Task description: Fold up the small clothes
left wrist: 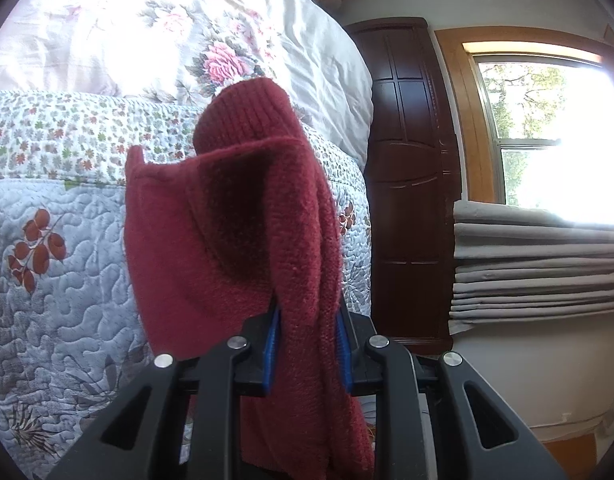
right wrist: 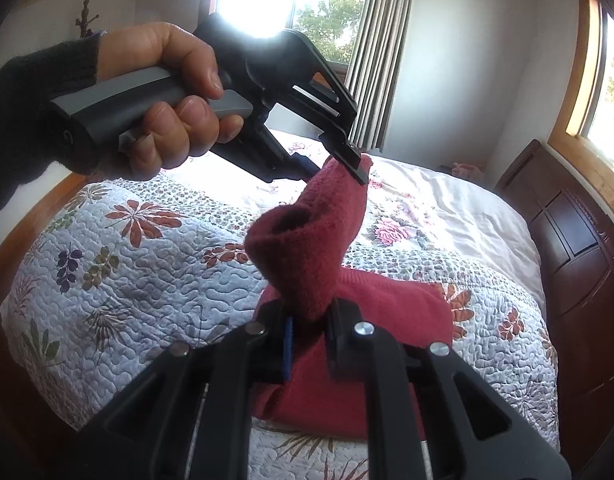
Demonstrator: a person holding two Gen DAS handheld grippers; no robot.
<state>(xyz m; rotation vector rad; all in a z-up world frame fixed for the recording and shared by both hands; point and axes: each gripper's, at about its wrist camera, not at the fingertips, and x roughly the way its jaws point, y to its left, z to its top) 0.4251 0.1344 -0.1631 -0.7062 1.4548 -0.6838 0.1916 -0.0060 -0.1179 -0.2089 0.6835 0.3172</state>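
Note:
A dark red knitted garment point(right wrist: 307, 252) is lifted above the quilted bed point(right wrist: 147, 264), and its lower part point(right wrist: 391, 312) rests bunched on the quilt. My right gripper point(right wrist: 309, 340) is shut on one end of the raised fold. My left gripper point(right wrist: 347, 164), held by a hand point(right wrist: 175, 92) in a dark sleeve, is shut on the other end higher up. In the left wrist view the red garment point(left wrist: 243, 216) hangs folded between the blue pads point(left wrist: 271, 352) of my left gripper point(left wrist: 309, 352), with a ribbed cuff at its top.
A white floral duvet point(right wrist: 447, 212) lies across the bed's far side. The dark wooden headboard point(right wrist: 575, 248) stands at the right. Windows point(left wrist: 547, 132) and a grey curtain point(right wrist: 379, 48) line the walls. A wooden bed edge point(right wrist: 23, 232) runs along the left.

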